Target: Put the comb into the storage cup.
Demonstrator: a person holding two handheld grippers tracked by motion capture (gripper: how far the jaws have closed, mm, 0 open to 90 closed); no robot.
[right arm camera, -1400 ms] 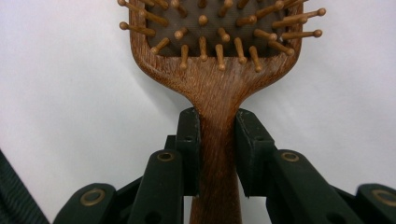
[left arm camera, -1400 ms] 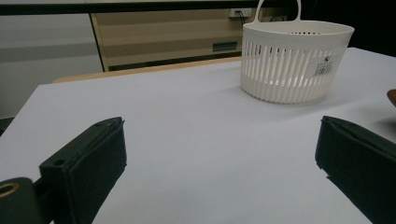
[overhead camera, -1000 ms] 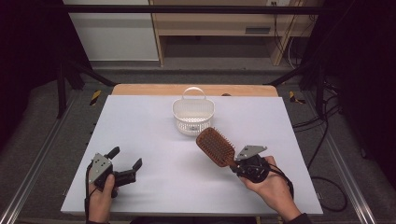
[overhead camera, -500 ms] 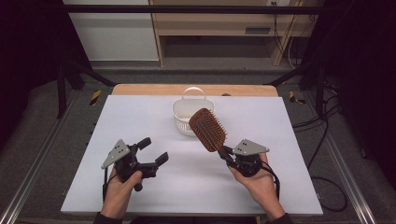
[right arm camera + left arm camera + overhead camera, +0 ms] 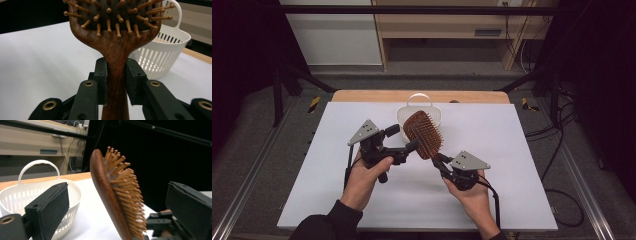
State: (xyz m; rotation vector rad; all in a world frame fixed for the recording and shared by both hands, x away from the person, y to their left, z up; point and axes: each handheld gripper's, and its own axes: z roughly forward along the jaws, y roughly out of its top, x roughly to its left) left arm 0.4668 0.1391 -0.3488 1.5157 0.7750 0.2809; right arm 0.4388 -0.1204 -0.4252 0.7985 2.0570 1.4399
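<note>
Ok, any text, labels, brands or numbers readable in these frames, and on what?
None readable.
Hairbrush: bare wood, no brand mark on the sides shown.
Basket: plain white, no label.
Grippers' grey plates: blank.
Cabinet plate behind the table: too small and blurred to read.

White slatted basket [image 5: 432, 111] with loop handle, upright on the table [image 5: 522, 150] near its far edge. Table: pale top, wooden strip along the far side. Wooden cabinet [image 5: 447, 25] behind; cables [image 5: 557, 150] on grey floor at right.
</note>
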